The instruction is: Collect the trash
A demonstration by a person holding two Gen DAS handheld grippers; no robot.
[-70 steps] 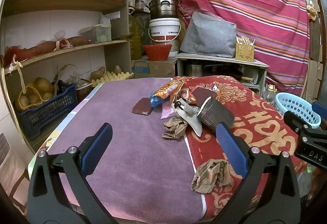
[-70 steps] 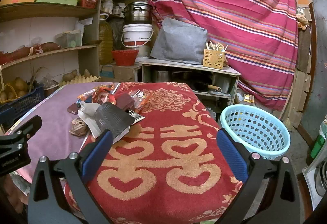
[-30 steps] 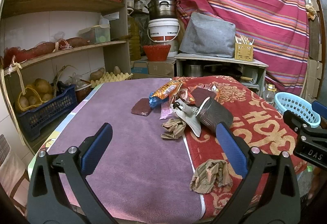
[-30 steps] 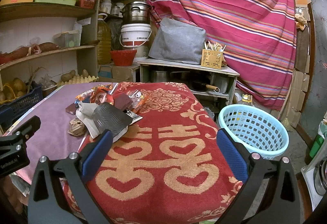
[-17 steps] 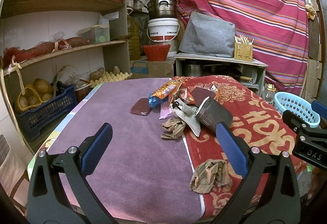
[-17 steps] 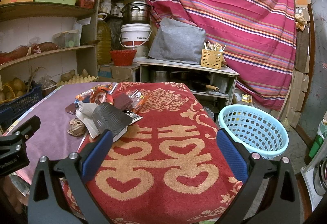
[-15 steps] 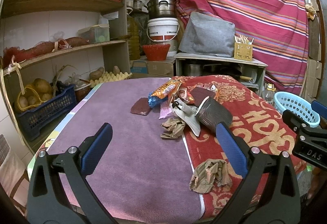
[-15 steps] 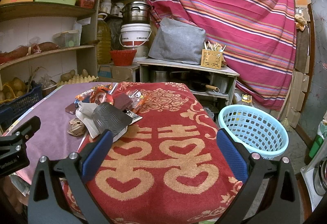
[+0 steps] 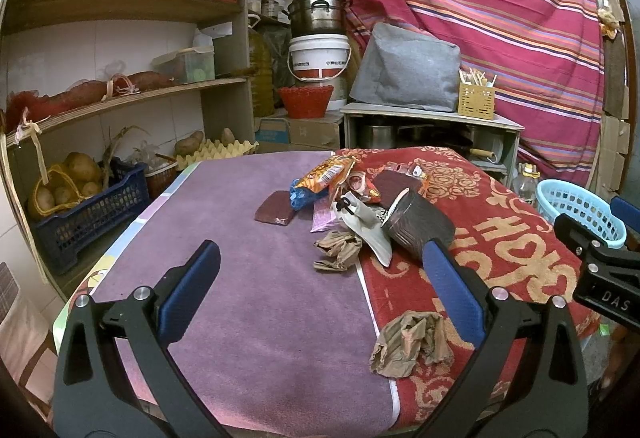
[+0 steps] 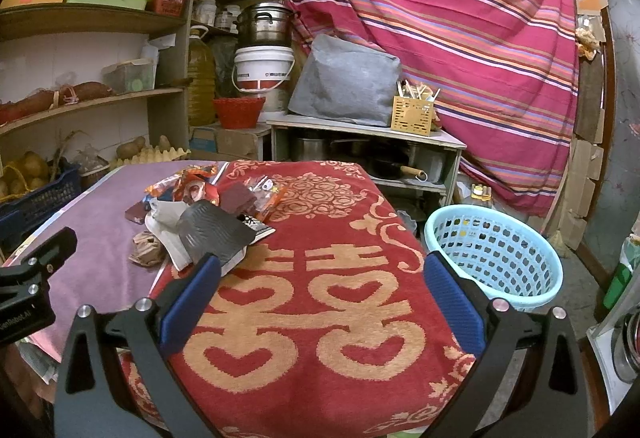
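Crumpled brown paper wad (image 9: pixel 410 342) lies on the near part of the table, right where the purple towel (image 9: pixel 248 278) meets the red-and-gold patterned cloth (image 10: pixel 312 318), and it sits low and to the right between the fingers of the left gripper (image 9: pixel 320 278), close to the right-hand blue pad. A second crumpled brown paper ball (image 9: pixel 338 250) rests farther ahead, touching the main heap of trash: an orange snack wrapper (image 9: pixel 326 172), a flat dark red packet (image 9: pixel 276 207), a white pouch (image 9: pixel 366 224) and a dark ribbed paper cup (image 9: pixel 418 224) tipped on its side with its mouth turned leftward. The light blue plastic basket (image 10: pixel 494 252) stands on the floor beyond the right edge of the table, well apart from the heap.

By my reading, the left gripper is the nearer tool for the near wad (it has no clear long axis, so any approach angle should serve). Its jaws are spread wide with nothing between them, held level above the near edge. The right gripper (image 10: pixel 320 278) is likewise wide apart and empty, poised over the red cloth with the basket just past its right finger, so it seems better placed for the drop than for the pick
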